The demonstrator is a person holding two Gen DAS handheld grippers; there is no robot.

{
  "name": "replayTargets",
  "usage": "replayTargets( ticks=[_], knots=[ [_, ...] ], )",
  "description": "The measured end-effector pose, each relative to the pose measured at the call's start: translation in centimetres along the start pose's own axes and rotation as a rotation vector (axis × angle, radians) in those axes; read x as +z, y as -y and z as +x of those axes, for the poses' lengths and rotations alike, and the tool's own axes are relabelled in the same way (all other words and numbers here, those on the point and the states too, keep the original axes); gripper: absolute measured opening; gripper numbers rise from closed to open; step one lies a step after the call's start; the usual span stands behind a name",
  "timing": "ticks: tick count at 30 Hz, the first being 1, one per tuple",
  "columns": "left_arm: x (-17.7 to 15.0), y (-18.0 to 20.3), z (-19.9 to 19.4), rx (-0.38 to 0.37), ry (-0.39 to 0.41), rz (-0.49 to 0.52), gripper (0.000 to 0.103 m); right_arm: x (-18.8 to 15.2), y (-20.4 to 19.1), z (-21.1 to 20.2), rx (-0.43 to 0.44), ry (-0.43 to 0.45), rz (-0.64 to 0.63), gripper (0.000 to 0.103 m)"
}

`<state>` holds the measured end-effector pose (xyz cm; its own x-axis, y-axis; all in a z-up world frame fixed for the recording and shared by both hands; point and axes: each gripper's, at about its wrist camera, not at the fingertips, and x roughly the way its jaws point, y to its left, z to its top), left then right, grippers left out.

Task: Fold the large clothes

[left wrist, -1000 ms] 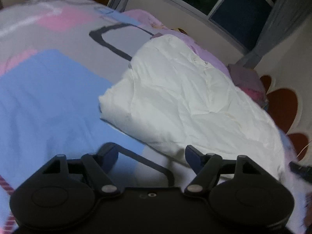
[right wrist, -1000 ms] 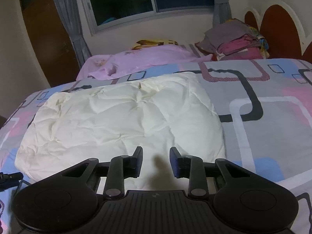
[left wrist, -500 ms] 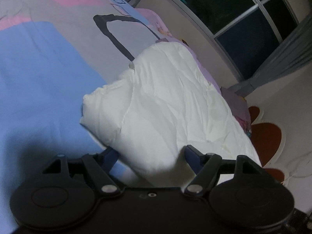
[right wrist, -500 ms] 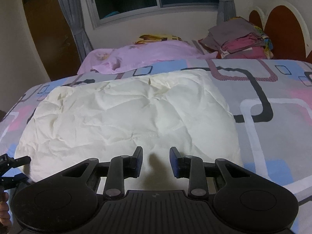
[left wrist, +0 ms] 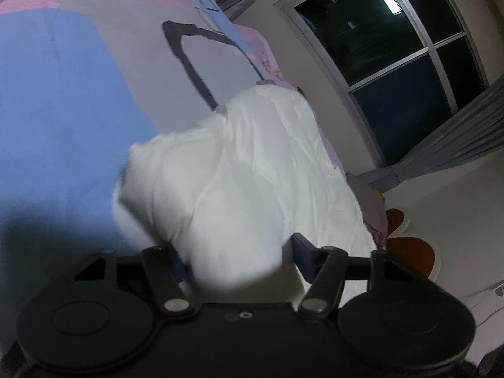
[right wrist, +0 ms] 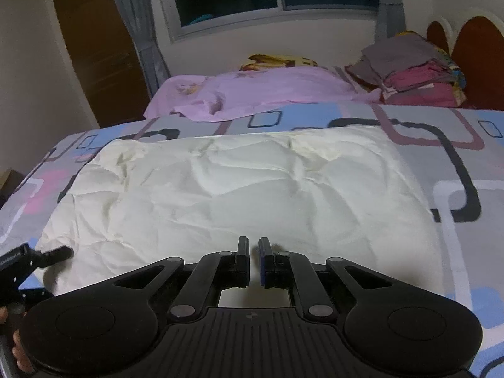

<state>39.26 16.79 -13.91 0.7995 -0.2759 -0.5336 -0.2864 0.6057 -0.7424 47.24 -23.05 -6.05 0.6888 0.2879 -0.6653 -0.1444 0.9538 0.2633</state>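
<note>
Two grips are what this fold needs, and neither is firm yet. My cream padded garment (right wrist: 239,189) lies spread flat across the patterned bedspread (right wrist: 456,145), its near edge toward me. My left gripper (left wrist: 237,260) stands spread wide with the garment's near left corner bunched between its fingers, not yet clamped. My right gripper (right wrist: 254,260) is nearly pressed together at the middle of the near hem; whether it has cloth I cannot tell. I judge it best to pinch both layers deep, then lift evenly so the padding does not slip, well short of the pink blanket (right wrist: 267,94).
</note>
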Motion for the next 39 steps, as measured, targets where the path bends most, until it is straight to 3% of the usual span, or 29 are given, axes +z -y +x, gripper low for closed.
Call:
replayTargets(
  ticks=[6,8,9,12,13,16,18,20,21,23,25,27,32,36,39],
  knots=[
    [1.8,-0.7,1.9,-0.003,0.035,-0.075,0.068,0.7,-1.0,2.0,0.032,-0.018,0.029,0.007],
    [2.2,-0.4,2.7,-0.007,0.043,-0.076,0.064,1.0,-1.6,2.5,0.048,-0.014,0.038,0.007],
    [2.4,-0.3,3.1,-0.014,0.037,-0.065,0.041,1.1,-2.0,2.7,0.054,-0.012,0.038,0.007],
    [2.8,-0.1,2.8,-0.066,0.039,-0.032,0.021,1.5,-2.8,3.0,0.066,-0.005,0.044,0.007],
    [2.8,0.5,2.0,-0.085,0.058,0.007,0.019,1.6,-2.9,3.0,0.07,-0.002,0.048,0.007],
    [1.9,2.7,-0.6,-0.115,0.105,0.158,0.019,1.8,-3.1,3.5,0.084,0.002,0.056,0.007],
    [1.5,2.4,-0.3,-0.075,0.103,0.186,0.029,1.4,-3.1,5.5,0.066,-0.04,0.057,0.007],
    [1.5,0.7,1.1,-0.044,0.061,0.1,0.039,0.7,-2.5,7.6,0.063,-0.095,0.098,0.007],
    [1.6,-0.4,1.7,-0.047,0.046,0.036,0.051,0.6,-2.4,7.9,0.064,-0.098,0.111,0.007],
    [1.7,-1.7,2.2,-0.068,0.046,-0.032,0.053,0.7,-2.4,7.4,0.067,-0.088,0.118,0.007],
    [1.9,-1.6,2.3,-0.07,0.045,-0.032,0.055,0.9,-2.4,6.6,0.071,-0.072,0.121,0.007],
    [1.8,-1.6,2.3,-0.069,0.048,-0.036,0.054,1.2,-2.4,5.9,0.081,-0.049,0.129,0.007],
    [1.2,-1.4,2.0,-0.082,0.058,-0.026,0.032,1.1,-4.1,5.6,0.12,-0.067,0.124,0.007],
    [1.2,0.0,1.2,-0.079,0.07,0.044,0.022,-0.4,-3.8,8.2,0.085,-0.129,0.135,0.007],
    [1.2,1.5,0.3,-0.073,0.084,0.114,0.02,-0.3,-3.3,8.9,0.094,-0.144,0.146,0.007]
  ],
)
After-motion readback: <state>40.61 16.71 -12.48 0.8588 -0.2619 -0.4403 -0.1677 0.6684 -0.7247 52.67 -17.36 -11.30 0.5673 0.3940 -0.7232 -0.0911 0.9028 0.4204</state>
